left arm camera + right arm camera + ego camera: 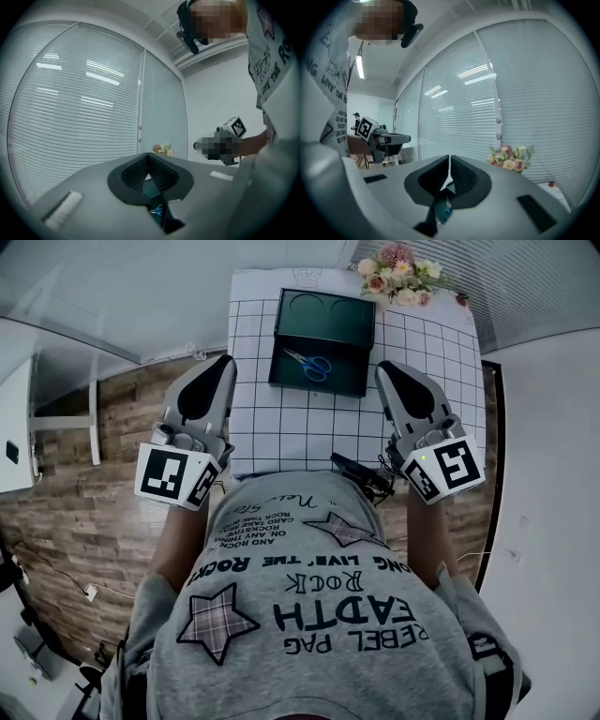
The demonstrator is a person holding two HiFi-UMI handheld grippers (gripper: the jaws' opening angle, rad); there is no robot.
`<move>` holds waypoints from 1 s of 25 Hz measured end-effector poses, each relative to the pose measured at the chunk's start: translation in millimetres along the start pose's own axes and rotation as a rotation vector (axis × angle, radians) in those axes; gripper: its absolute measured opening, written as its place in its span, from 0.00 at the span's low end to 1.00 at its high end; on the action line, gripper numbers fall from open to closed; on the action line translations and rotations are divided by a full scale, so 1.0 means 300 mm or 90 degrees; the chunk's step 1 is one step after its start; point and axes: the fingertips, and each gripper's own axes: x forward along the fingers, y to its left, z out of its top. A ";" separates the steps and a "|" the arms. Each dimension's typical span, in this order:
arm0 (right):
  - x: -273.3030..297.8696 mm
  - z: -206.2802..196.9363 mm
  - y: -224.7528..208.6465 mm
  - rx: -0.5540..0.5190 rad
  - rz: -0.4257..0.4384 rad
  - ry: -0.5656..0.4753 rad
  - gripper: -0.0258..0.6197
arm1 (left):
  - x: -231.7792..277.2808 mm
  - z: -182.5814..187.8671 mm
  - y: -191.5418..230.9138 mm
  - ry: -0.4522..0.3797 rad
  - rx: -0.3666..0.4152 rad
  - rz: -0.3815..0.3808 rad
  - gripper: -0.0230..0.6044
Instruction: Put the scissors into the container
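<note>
Inside the dark container, on its floor: blue-handled scissors, lying flat. Sits on a gridded mat, flowers behind. Flanking the mat, left gripper and right gripper, both claws pressed together, pinching nothing.

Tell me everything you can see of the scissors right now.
The scissors have blue looped handles, plastic by the look, and slim silvery metal blades that appear closed. They lie flat on the floor of the dark green container, blades pointing away from the person and leftward, handles to the right. Nothing else touches them.
</note>
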 end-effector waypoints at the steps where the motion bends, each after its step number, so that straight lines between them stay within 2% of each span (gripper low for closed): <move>1: -0.003 0.004 0.001 -0.003 -0.003 -0.003 0.08 | 0.001 0.002 -0.004 -0.001 0.002 -0.002 0.05; 12: -0.026 0.053 0.012 -0.026 -0.020 -0.047 0.07 | -0.002 0.013 -0.020 -0.009 0.001 0.004 0.05; 25: -0.019 0.068 0.027 -0.020 -0.018 -0.065 0.07 | -0.001 0.002 -0.031 -0.004 0.003 0.005 0.05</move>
